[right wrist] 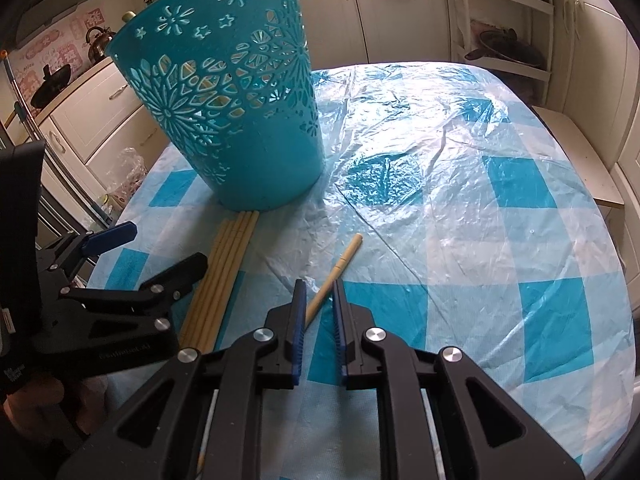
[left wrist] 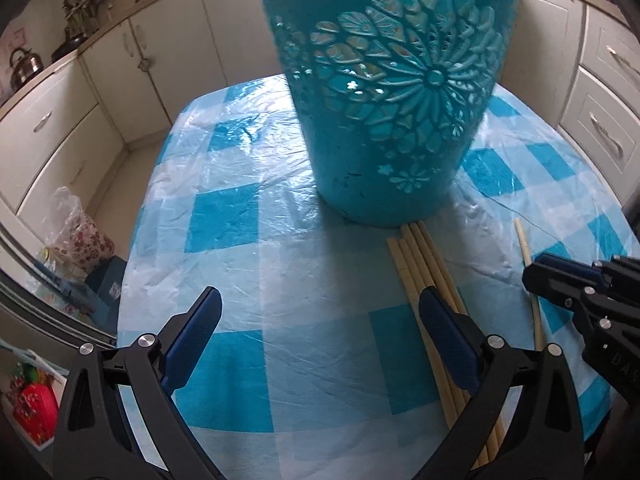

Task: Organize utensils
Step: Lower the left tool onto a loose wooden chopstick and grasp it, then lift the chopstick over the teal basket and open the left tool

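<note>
Wide open cloth on the right half of the table, nothing standing there, a gripper can sweep through freely. On the left side the teal basket stands tall and blocks the way. A bundle of chopsticks runs from its base toward the near edge, with the left gripper spread wide just beside them. A single chopstick lies apart from the bundle; a bare strip of cloth runs between them, and the right gripper sits over its near end.
</note>
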Action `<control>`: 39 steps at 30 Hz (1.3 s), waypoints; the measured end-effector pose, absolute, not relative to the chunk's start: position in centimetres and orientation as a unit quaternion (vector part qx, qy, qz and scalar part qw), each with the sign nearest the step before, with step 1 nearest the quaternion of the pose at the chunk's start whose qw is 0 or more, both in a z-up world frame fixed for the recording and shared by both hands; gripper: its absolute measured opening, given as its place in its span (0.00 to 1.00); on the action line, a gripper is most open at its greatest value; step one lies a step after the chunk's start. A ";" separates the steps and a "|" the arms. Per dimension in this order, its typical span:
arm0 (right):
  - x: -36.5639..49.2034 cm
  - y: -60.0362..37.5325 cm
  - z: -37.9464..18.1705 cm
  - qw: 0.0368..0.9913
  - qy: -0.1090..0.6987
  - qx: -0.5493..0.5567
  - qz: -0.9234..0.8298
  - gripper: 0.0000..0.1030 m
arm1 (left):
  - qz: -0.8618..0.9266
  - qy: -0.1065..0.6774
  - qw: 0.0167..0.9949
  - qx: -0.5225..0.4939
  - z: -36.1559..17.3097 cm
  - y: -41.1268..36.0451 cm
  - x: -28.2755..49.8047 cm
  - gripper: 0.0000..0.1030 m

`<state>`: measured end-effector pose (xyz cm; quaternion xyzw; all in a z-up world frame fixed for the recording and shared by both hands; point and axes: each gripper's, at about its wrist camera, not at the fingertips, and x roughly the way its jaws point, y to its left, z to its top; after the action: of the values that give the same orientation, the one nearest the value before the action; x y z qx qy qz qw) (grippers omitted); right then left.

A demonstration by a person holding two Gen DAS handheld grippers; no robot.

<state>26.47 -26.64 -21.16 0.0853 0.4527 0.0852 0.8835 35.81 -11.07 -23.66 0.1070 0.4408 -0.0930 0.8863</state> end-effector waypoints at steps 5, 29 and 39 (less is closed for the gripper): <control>26.5 -26.6 -21.2 0.884 0.453 0.084 0.086 0.16 | -0.088 0.444 0.886 0.100 -23.8 -11.2 36.0 0.93; 27.0 -26.7 -21.2 0.884 0.452 0.089 0.081 0.19 | -0.112 0.476 0.869 0.078 -24.0 -12.3 37.0 0.56; 27.7 -26.4 -21.3 0.887 0.448 0.079 0.077 0.20 | -0.165 0.481 0.860 0.051 -23.3 -10.8 37.2 0.05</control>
<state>27.75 -26.36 -21.25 0.0791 0.4478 0.0766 0.8873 37.18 -10.84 -23.31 0.0507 0.4810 -0.1652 0.8595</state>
